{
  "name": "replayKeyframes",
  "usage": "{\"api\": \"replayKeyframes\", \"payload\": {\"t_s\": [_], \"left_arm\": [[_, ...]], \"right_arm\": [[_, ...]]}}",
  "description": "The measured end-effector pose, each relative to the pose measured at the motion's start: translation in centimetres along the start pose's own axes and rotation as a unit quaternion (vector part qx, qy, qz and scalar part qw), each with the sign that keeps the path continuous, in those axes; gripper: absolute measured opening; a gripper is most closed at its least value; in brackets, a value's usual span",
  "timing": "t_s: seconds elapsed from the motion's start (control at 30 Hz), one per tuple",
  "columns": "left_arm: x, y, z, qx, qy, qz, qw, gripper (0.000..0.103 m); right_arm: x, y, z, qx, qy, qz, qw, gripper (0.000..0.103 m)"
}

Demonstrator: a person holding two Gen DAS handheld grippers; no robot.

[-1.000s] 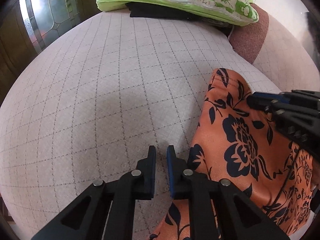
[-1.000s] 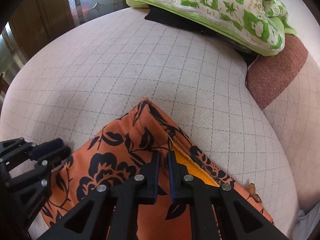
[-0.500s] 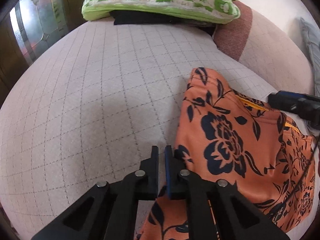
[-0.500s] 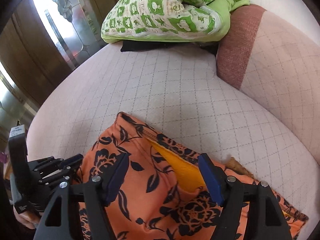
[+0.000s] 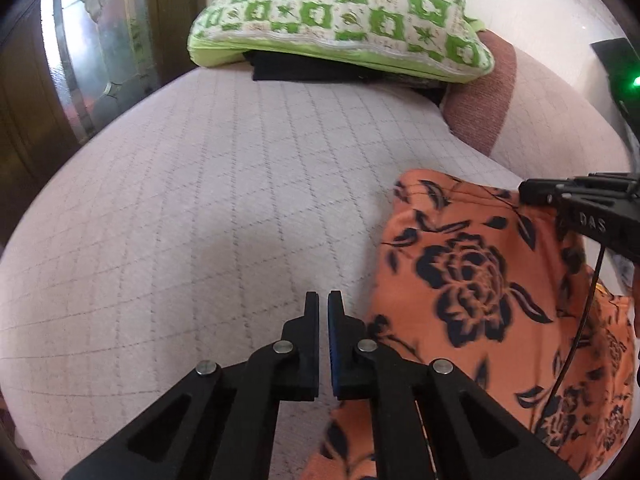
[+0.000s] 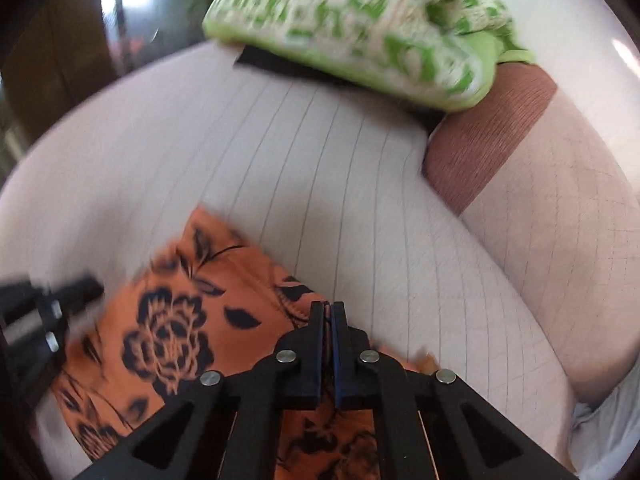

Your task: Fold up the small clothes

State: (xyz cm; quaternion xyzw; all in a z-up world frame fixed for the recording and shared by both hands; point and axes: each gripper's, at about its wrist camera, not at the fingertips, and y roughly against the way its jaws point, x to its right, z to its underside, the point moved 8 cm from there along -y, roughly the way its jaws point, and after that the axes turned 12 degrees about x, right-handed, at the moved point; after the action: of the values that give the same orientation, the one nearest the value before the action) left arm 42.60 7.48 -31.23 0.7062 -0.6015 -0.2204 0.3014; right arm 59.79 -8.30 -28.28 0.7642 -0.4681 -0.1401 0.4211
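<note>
Left gripper (image 5: pixel 323 300) has its jaws clenched on nothing, poised above the bare quilted sofa seat (image 5: pixel 200 208) just beside the orange floral garment (image 5: pixel 472 280), while the right gripper (image 6: pixel 328 312) has its jaws pressed together at that garment's far edge, though the blur there hides whether any cloth is pinched between them. The garment lies spread on the seat between the two tools, near the front edge. Farther back a green-and-white patterned cushion (image 5: pixel 340 20) rests on something dark, next to a reddish-brown armrest panel (image 5: pixel 480 100).
</note>
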Motion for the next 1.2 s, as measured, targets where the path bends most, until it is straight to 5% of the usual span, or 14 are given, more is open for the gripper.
{"api": "replayKeyframes", "payload": {"t_s": [0.07, 0.23, 0.43, 0.63, 0.83, 0.93, 1.0, 1.17, 1.2], "left_arm": [[0.1, -0.1, 0.1, -0.001, -0.008, 0.000, 1.0000, 0.004], [0.8, -1.0, 1.1, -0.027, -0.039, -0.009, 0.9988, 0.004], [2.1, 1.5, -0.7, 0.035, -0.062, 0.002, 0.9974, 0.004], [6.7, 2.2, 1.4, 0.032, -0.134, 0.054, 0.9890, 0.008], [6.8, 0.7, 3.6, 0.003, -0.181, 0.005, 0.9834, 0.041], [6.2, 0.8, 3.3, 0.011, -0.181, -0.008, 0.9834, 0.048], [6.1, 0.7, 3.1, 0.009, -0.170, -0.005, 0.9854, 0.048], [5.8, 0.4, 2.5, 0.009, -0.151, 0.001, 0.9886, 0.048], [5.8, 0.4, 2.7, 0.010, -0.153, 0.000, 0.9881, 0.048]], "right_arm": [[0.6, -0.8, -0.4, 0.010, -0.012, 0.020, 1.000, 0.001], [2.1, -4.3, 2.2, -0.024, -0.116, -0.007, 0.993, 0.003], [7.3, 4.1, 1.3, 0.111, -0.237, -0.021, 0.965, 0.004], [7.3, 8.4, 7.8, 0.049, -0.183, -0.007, 0.982, 0.004], [5.0, 7.2, 16.8, -0.055, -0.151, 0.036, 0.986, 0.004], [7.7, 6.9, 17.8, -0.033, -0.192, 0.050, 0.980, 0.004], [12.3, 7.7, 18.4, -0.032, -0.234, 0.113, 0.965, 0.004], [13.3, 10.4, 15.0, 0.021, -0.231, 0.022, 0.972, 0.010], [12.8, 10.3, 14.4, 0.016, -0.215, 0.006, 0.976, 0.020]]}}
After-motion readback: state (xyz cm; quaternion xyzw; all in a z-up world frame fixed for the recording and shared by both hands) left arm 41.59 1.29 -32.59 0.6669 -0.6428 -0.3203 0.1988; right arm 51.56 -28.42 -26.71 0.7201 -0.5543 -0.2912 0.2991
